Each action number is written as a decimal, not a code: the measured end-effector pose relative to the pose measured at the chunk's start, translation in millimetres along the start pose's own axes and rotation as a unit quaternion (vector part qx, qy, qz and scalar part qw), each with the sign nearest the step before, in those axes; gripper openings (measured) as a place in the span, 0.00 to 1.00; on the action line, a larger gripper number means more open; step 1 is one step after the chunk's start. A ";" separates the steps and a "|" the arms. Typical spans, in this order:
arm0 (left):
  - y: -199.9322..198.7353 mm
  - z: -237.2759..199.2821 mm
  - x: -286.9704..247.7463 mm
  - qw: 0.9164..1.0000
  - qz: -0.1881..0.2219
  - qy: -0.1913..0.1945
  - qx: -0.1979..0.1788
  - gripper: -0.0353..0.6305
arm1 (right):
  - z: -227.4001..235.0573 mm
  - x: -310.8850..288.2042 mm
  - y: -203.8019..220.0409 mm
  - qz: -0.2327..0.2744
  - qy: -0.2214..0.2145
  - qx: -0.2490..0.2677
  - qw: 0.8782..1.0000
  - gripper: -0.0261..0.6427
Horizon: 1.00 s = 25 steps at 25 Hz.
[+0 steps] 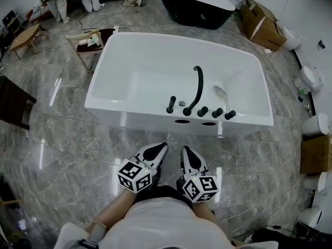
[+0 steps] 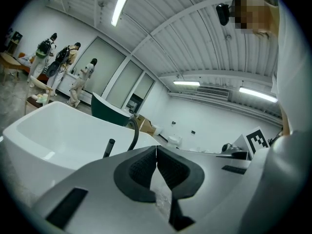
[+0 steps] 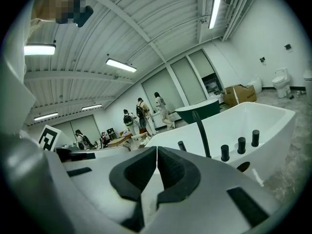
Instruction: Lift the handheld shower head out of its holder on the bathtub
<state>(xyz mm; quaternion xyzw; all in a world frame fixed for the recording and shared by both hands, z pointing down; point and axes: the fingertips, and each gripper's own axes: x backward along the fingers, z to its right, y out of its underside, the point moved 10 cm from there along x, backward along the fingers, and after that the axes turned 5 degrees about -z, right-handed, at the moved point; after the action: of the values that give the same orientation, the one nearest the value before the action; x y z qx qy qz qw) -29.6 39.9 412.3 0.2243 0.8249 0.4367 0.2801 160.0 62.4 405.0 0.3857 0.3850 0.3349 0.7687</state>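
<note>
Along the near rim of the white bathtub [image 1: 135, 115], at the left end of a row of black fittings, the handheld shower head [image 1: 171, 104] stands upright, a slim black stick still seated on the tub. Just to its right rises the curved black spout [image 1: 197, 87], and past that three black knobs [image 1: 217, 112] sit in a line.

Both grippers hang over the grey marble floor [image 1: 62, 134], close to the person's body and short of the tub wall, well apart from the shower head. The left gripper [image 1: 163, 147] has its jaws pressed together with nothing between them. Its ribbed black pads [image 2: 141, 167] meet along a thin seam in the left gripper view, where the shower head [image 2: 109, 147] shows beyond and to the left of the tips. The right gripper [image 1: 185, 150] is likewise closed and empty. In the right gripper view its pads [image 3: 139, 172] touch, and the shower head [image 3: 181, 146] stands past the tips, a little to the right of the seam, with the spout [image 3: 201, 130] further right.

A marker cube rides on the left gripper [image 1: 134, 176] and another on the right [image 1: 199, 188]. Behind the white tub sits a dark bathtub [image 1: 194, 7], with cardboard boxes [image 1: 262, 27] beside it.
</note>
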 end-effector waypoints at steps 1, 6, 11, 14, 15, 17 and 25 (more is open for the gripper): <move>-5.1 -5.1 -3.3 1.000 0.000 0.002 -0.001 0.07 | 0.4 -6.1 -3.9 0.001 0.001 0.001 1.000 0.06; -25.1 -30.7 -20.8 1.000 0.000 0.013 -0.003 0.07 | 4.4 -37.2 -17.9 0.003 0.005 0.001 1.000 0.06; -42.2 -55.2 -34.4 1.000 0.002 0.017 -0.001 0.07 | 5.2 -64.0 -31.1 0.007 0.012 0.008 1.000 0.06; -51.1 -67.0 -41.8 1.000 0.001 0.023 -0.003 0.07 | 8.6 -78.8 -37.4 0.007 0.019 0.006 1.000 0.06; -54.1 -70.4 -43.3 1.000 0.002 0.025 -0.004 0.07 | 9.1 -83.1 -39.6 0.008 0.020 0.005 1.000 0.06; -58.8 -78.3 -45.2 1.000 0.004 0.027 -0.004 0.07 | 8.5 -92.3 -43.0 0.010 0.019 0.005 1.000 0.06; -66.9 -108.4 -47.6 1.000 0.005 0.018 0.004 0.07 | 0.4 -127.2 -44.6 -0.003 -0.001 0.009 1.000 0.06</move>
<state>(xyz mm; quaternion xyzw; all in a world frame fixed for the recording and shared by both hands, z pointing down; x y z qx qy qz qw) -73.9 -88.5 418.4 0.2220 0.8304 0.4388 0.2618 109.1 -62.2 409.6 0.3919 0.3884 0.3285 0.7666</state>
